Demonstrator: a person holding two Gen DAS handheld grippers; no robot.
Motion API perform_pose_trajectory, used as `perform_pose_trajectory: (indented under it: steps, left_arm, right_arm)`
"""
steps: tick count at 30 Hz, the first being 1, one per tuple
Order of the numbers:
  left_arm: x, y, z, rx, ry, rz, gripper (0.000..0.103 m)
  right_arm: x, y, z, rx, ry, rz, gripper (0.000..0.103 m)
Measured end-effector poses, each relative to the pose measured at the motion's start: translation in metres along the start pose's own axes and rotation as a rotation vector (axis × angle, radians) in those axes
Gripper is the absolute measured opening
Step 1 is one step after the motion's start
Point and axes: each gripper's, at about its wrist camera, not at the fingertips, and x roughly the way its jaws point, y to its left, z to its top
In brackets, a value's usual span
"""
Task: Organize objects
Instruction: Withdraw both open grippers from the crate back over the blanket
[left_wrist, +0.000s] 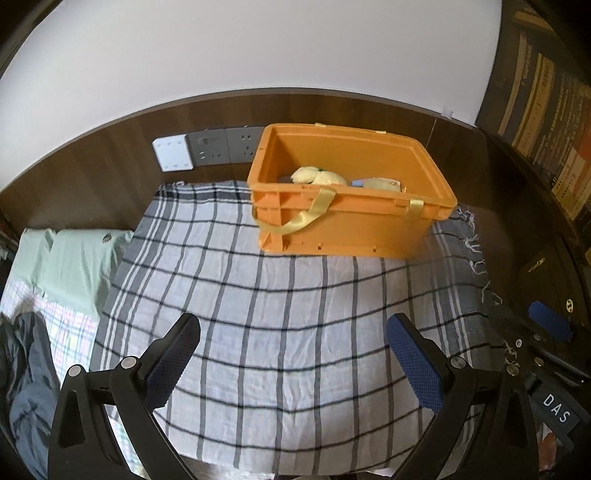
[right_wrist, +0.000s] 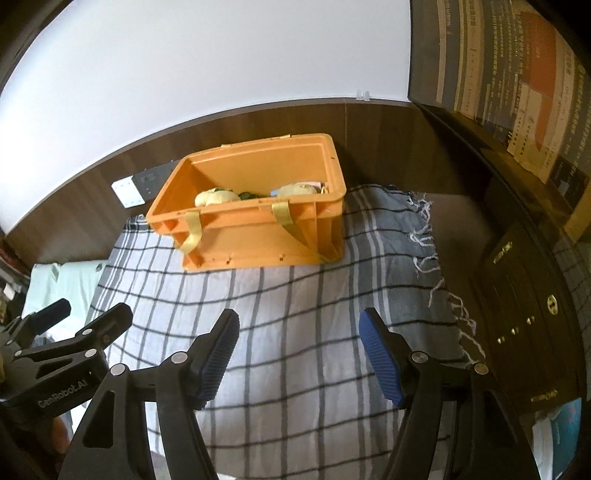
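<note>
An orange plastic crate (left_wrist: 354, 229) with yellow straps stands at the far side of a checked cloth (left_wrist: 280, 332). It holds pale plush toys (left_wrist: 319, 175) and other items, mostly hidden by its wall. My left gripper (left_wrist: 293, 332) is open and empty, well short of the crate. In the right wrist view the crate (right_wrist: 258, 243) sits at the far end of the cloth (right_wrist: 295, 350), with plush toys (right_wrist: 216, 197) inside. My right gripper (right_wrist: 299, 328) is open and empty above the cloth. The left gripper (right_wrist: 92, 319) shows at the left there.
A dark wood panel with wall sockets (left_wrist: 221, 147) runs behind the crate. A bookshelf (left_wrist: 546, 110) and a dark cabinet (right_wrist: 528, 314) stand at the right. A green pillow (left_wrist: 74, 258) and bedding lie at the left.
</note>
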Motion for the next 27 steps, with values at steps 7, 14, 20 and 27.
perform_pose_trajectory:
  steps: [7,14,20,27]
  left_arm:
    - [-0.01,-0.003,-0.018,-0.014,0.003,0.012,0.103]
    - [-0.018,-0.008,-0.03,-0.018,0.0,0.018,0.103]
    - [-0.025,-0.012,-0.036,-0.017,-0.008,0.019,0.103]
    - [-0.029,-0.014,-0.041,-0.021,-0.009,0.023,0.103]
  right_arm:
    - [-0.011,-0.005,-0.016,-0.024,0.0,0.009,0.067]
    - [-0.019,-0.007,-0.027,-0.043,0.0,0.025,0.067]
    - [-0.025,-0.011,-0.032,-0.051,-0.007,0.029,0.067]
    - [-0.029,-0.013,-0.036,-0.056,-0.011,0.036,0.067]
